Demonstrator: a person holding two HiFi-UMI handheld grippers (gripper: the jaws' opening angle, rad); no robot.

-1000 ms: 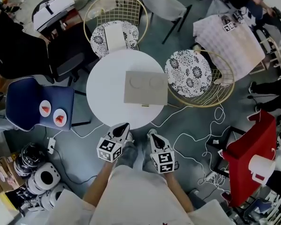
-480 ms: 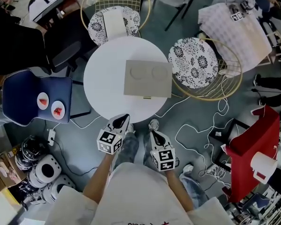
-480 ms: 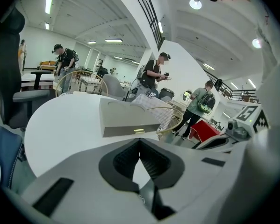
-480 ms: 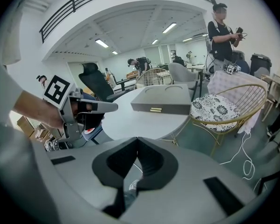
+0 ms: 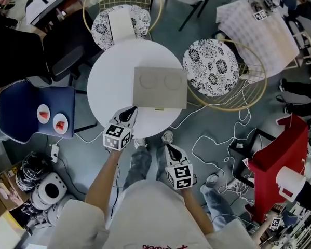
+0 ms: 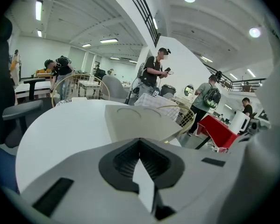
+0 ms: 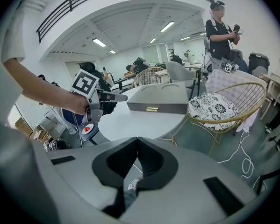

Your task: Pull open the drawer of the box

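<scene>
While the left gripper [image 5: 129,113] hangs over the near edge of the round white table [image 5: 108,77], its tips point at the near-left corner of the flat grey box [image 5: 160,87]. The box lies on the right half of the table, its right side reaching the table's rim. A small brass handle [image 5: 159,109] sits at the middle of the box's near face, to the right of the left gripper's tips. The right gripper [image 5: 168,150] is held nearer and lower, off the table and over the person's legs, well apart from the box.

Both pairs of jaws are pressed together with nothing between them.

From above, the box's top shows two shallow round recesses, but its front face is almost hidden. The right gripper view looks across at that front: the drawer panel sits flush, closed, with the handle on it. It also shows the left gripper from the side, level with the box's left end. The left gripper view shows only the box's top and left side, not the handle. The head view cannot settle whether the left tips touch the corner.
</scene>
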